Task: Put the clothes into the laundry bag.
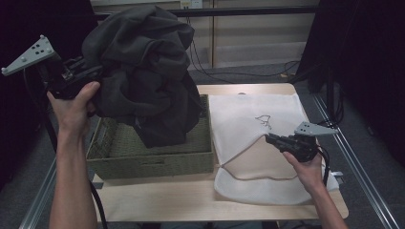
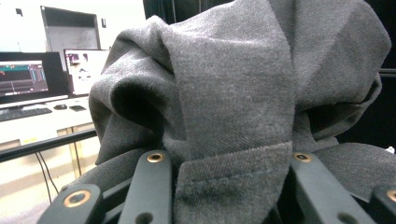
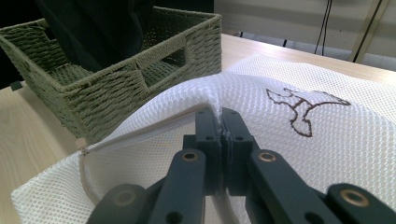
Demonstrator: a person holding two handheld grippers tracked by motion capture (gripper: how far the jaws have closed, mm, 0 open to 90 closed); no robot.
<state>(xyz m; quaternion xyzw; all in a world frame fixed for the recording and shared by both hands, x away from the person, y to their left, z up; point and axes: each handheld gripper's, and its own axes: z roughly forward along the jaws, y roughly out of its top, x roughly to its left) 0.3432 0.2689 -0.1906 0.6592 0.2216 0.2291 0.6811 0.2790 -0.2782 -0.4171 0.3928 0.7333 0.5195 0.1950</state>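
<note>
High view: a woven green basket (image 1: 143,160) sits on the left half of a light wooden desk (image 1: 157,198), and a white mesh bag (image 1: 248,119) lies flat on the right half, just beside the basket. The bag reaches from the desk's far edge almost to its near edge. A small dark emblem (image 1: 263,121) is printed near the bag's middle.

A dark grey garment (image 1: 143,71) hangs bunched above the basket. Its lower end dips inside the basket walls; whether it touches the bottom cannot be told. The bundle's long axis runs roughly upright, with its bulk well above the basket rim.

The left gripper (image 1: 79,71) is raised above the desk's left edge, pointing sideways toward the garment, with the forearm rising steeply from the bottom of the frame. In the left gripper view, its jaws clamp a thick folded hem of the garment (image 2: 233,116), cloth packed between them.

The right gripper (image 1: 271,139) rests low over the bag near the desk's right edge, pointing left toward the basket, with the hand (image 1: 305,169) behind it. In the right gripper view, its jaws are clenched on a pinch of the bag (image 3: 280,154) at the open mouth, lifting the upper layer into a ridge. The mouth faces the basket (image 3: 116,88).
</note>
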